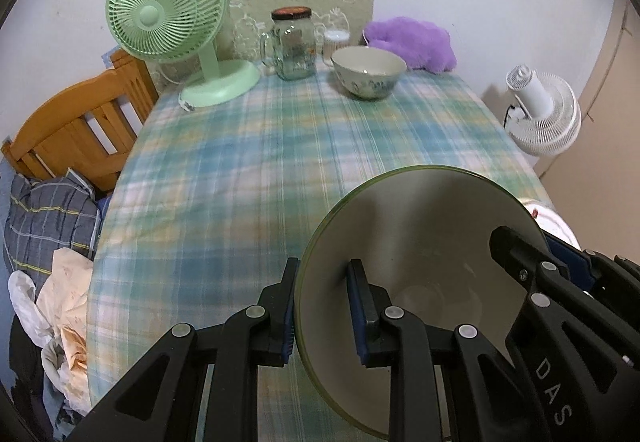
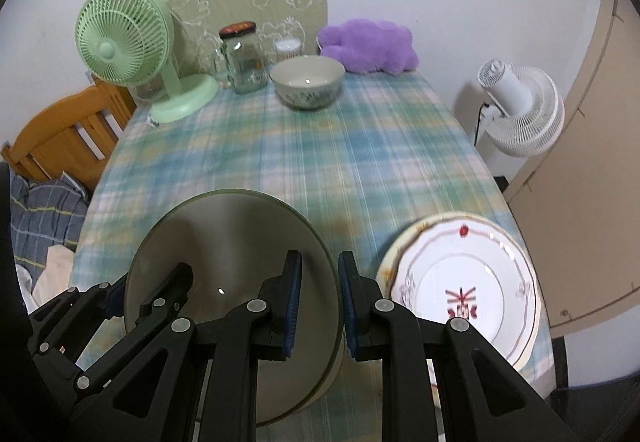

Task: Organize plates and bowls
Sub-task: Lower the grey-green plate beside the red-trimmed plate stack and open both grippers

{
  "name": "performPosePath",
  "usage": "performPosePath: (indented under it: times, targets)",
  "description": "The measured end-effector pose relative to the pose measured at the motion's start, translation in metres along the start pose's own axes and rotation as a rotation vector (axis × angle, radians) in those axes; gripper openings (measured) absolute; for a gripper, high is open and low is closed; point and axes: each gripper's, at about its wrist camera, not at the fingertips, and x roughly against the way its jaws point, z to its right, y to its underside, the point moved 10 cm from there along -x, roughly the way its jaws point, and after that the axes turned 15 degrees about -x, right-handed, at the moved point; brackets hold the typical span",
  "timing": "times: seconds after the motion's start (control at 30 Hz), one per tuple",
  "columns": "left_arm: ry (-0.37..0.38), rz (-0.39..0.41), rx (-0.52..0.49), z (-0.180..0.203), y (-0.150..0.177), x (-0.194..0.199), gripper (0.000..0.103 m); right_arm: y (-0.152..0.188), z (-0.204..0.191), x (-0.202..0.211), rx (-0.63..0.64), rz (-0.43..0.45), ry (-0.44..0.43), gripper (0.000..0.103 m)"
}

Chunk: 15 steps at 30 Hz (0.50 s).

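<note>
A large pale bowl with a green rim [image 1: 420,242] is near the table's front edge, and both grippers straddle its rim. My left gripper [image 1: 324,306] has one finger outside and one inside its left rim. My right gripper [image 2: 318,298] straddles its right rim [image 2: 332,282]. I cannot tell if either pad presses the wall. The other gripper's fingers [image 1: 520,254] show at the bowl's far side. A patterned bowl [image 1: 368,71] stands at the far end, also in the right wrist view [image 2: 307,81]. Stacked white plates [image 2: 460,282] lie at front right.
A green desk fan [image 1: 168,21], a glass jar mug [image 1: 291,45], a small container [image 1: 336,41] and a purple plush [image 1: 412,41] line the far edge of the plaid tablecloth [image 1: 280,145]. A wooden chair [image 1: 80,121] is at left, a white fan [image 2: 520,109] at right.
</note>
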Motion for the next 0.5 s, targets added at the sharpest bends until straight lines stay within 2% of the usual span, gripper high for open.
performPosePath:
  times: [0.5]
  targets:
    - [0.024, -0.079, -0.017, 0.010, 0.030, -0.022, 0.021, 0.033, 0.013, -0.022, -0.015, -0.089, 0.028, 0.022]
